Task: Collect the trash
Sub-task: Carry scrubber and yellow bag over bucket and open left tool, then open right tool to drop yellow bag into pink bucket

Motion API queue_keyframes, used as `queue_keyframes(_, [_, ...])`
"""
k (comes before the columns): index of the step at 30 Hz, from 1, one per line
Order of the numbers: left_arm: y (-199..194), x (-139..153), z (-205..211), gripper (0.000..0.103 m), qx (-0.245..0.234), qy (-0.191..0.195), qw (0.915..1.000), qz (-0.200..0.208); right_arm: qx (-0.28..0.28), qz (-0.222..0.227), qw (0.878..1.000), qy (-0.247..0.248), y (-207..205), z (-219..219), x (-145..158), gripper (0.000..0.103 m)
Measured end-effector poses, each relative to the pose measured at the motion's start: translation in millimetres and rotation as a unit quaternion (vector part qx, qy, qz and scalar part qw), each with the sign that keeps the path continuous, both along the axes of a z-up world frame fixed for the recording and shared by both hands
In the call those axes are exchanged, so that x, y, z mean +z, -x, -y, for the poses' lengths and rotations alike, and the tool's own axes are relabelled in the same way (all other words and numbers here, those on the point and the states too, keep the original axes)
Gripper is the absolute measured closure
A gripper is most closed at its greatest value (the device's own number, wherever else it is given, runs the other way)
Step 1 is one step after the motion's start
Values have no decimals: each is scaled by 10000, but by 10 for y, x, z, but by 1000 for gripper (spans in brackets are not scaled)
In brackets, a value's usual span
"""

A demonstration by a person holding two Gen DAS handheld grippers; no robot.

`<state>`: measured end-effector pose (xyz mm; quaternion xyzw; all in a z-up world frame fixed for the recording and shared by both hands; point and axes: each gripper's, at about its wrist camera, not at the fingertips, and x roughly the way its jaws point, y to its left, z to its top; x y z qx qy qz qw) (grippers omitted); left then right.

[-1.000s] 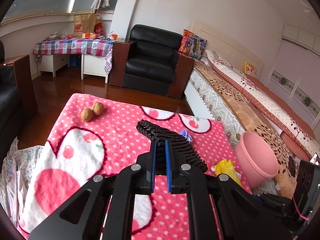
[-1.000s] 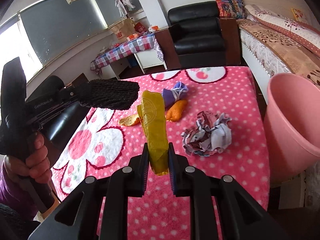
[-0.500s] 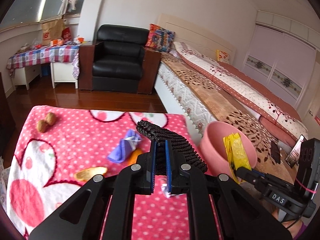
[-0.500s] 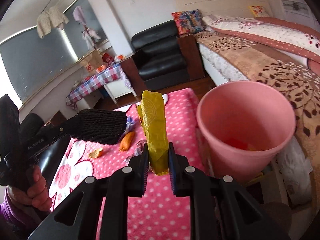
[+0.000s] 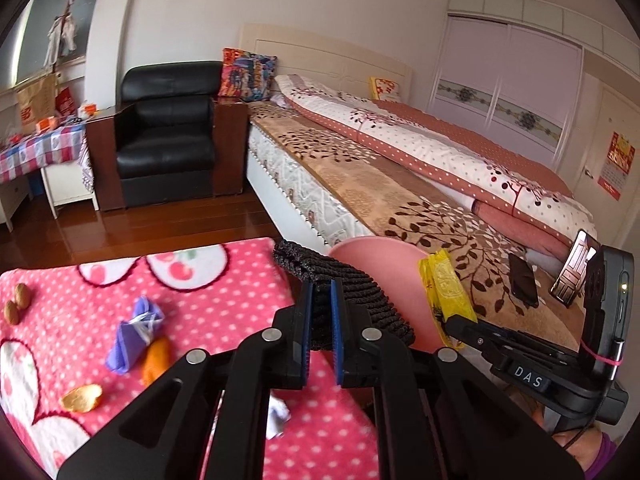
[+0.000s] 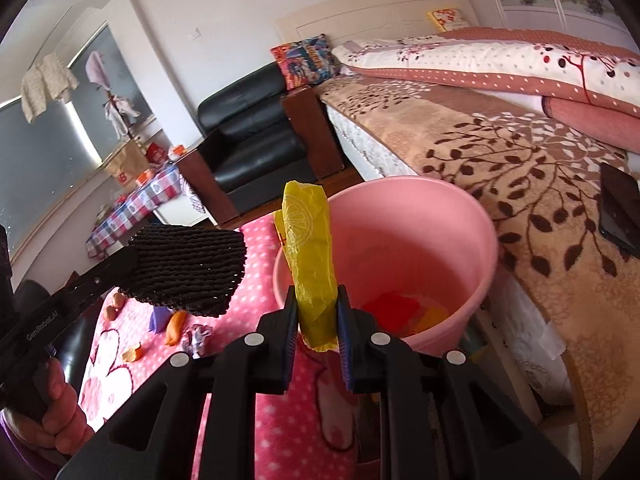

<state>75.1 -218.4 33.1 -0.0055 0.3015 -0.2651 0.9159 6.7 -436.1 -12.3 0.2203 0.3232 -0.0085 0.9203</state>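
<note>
My left gripper (image 5: 321, 300) is shut on a black ribbed sheet (image 5: 360, 292), which reaches over the table's right edge toward the pink bucket (image 5: 372, 252). My right gripper (image 6: 317, 310) is shut on a yellow wrapper (image 6: 310, 248) that stands upright at the bucket's (image 6: 460, 280) near rim. Red and orange scraps lie on the bucket floor. In the right wrist view the black sheet (image 6: 184, 268) hangs left of the wrapper. In the left wrist view the yellow wrapper (image 5: 446, 292) shows beside the bucket.
On the pink dotted blanket (image 5: 60, 288) lie a purple wrapper (image 5: 134, 334), orange peel pieces (image 5: 82, 398), two walnuts (image 5: 16, 304) and a crumpled paper (image 6: 196, 338). A bed (image 5: 400, 176) with a phone (image 5: 524, 280) runs along the right. A black armchair (image 5: 166, 136) stands behind.
Both grippers have swung right from over the blanket to the pink bucket, each keeping its load. The bucket now sits right under the yellow wrapper.
</note>
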Motion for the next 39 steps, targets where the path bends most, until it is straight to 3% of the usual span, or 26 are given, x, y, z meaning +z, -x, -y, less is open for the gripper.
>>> queue_keyframes(9, [-118, -206, 479, 95, -217, -344, 9992, -56, -195, -155, 9997, 54, -220, 196, -162, 85])
queue_keyframes(20, [-180, -308, 676, 91, -358, -416, 9984, -146, -298, -297, 9990, 144, -338, 287, -277, 83])
queue_keyframes(24, [-193, -297, 687, 70, -413, -330, 9984, -193, -311, -262, 9991, 148, -352, 290, -293, 78])
queue_keyframes(26, [-180, -280, 684, 67, -464, -265, 9984, -166, -346, -235, 9990, 125, -335, 289, -295, 67])
queue_keyframes(39, [23, -209, 370, 66, -364, -233, 9990, -124, -143, -28, 9999, 40, -126, 13, -154, 63])
